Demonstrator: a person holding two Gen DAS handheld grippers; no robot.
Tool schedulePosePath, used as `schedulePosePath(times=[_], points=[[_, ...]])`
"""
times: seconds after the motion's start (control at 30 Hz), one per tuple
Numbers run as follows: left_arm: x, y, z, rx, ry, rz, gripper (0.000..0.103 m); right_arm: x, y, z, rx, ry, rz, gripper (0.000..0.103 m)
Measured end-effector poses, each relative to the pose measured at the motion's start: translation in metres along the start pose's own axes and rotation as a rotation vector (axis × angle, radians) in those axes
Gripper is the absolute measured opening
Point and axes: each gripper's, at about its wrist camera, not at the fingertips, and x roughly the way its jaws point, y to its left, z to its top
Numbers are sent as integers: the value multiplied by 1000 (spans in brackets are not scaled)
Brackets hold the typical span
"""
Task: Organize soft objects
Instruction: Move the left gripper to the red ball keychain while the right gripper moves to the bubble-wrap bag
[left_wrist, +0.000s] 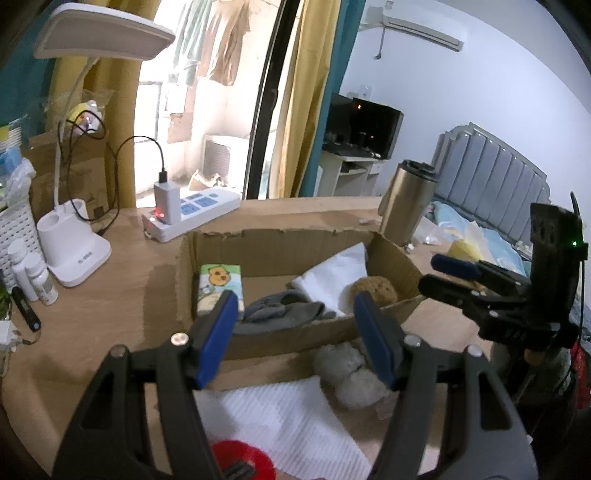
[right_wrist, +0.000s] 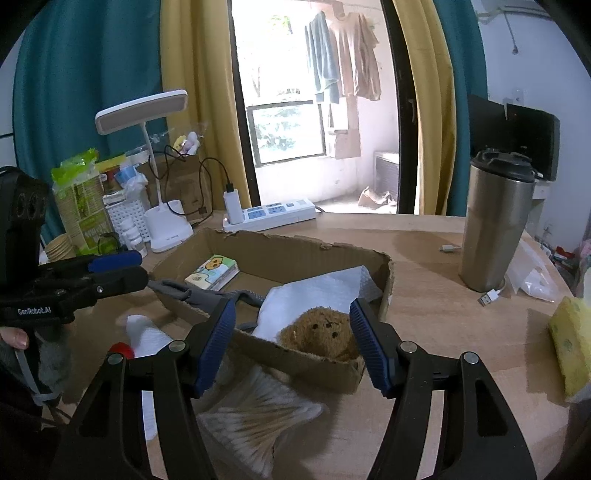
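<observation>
Bedroom desk (right_wrist: 424, 258), wood top, balcony door at 12 w/ laundry hanging outside. We're running both handheld grippers over a shallow cardboard box (right_wrist: 295, 245) mid-desk, which looks like the collection bin for the soft stuff.

Box contents so far: brown plush (right_wrist: 319, 330) at the near right corner, white cloth (right_wrist: 314, 291) under/behind it, grey sock-like fabric (left_wrist: 280, 312) partly draped over the near wall, cartoon tissue pack (left_wrist: 219, 282) at the far left corner. Soft items are going in the box, so we'd say the task is partly done.

Still outside, near side of the box: grey fluffy toy (left_wrist: 351, 373), white ribbed cloth (left_wrist: 280, 417), clear pack of cotton swabs (right_wrist: 255, 417). Yellow sponge (right_wrist: 570, 339) sits at 3 o'clock by the desk edge, well apart from the box.

Left gripper (left_wrist: 295, 332): jaws released, nothing between the pads, hanging over the near box wall. Right gripper (right_wrist: 291, 339): jaws released too, empty, framing the plush but not touching it.

Hard stuff stays out: steel tumbler (right_wrist: 496, 229) at 2, power strip (right_wrist: 273, 214) and lamp (right_wrist: 166, 221) at 11 to 12. Prob fine where they are.

Next pick, our guess: fluffy toy or ribbed cloth for the left side since they're closest; the sponge suits the right. Red object (left_wrist: 240, 458) near the cloth: can't tell what it is.
</observation>
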Motion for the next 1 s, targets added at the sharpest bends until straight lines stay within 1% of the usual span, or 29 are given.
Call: schedulePosePath(times=[0.23,0.5,0.73,1.0], points=[[-16,6,-9,-14,1,21,67,-14,4,-1,1,-10,-4,68],[-28,13,-25,-30,21,46,67,-18,13,-5,1,-1,5,68],[-32,23,-41,-60,52,56,67,-15,23,-9,-6,21,22,68],[-29,25,-62,-90,106,42,67,-6,38,-13,-21,51,45,68]])
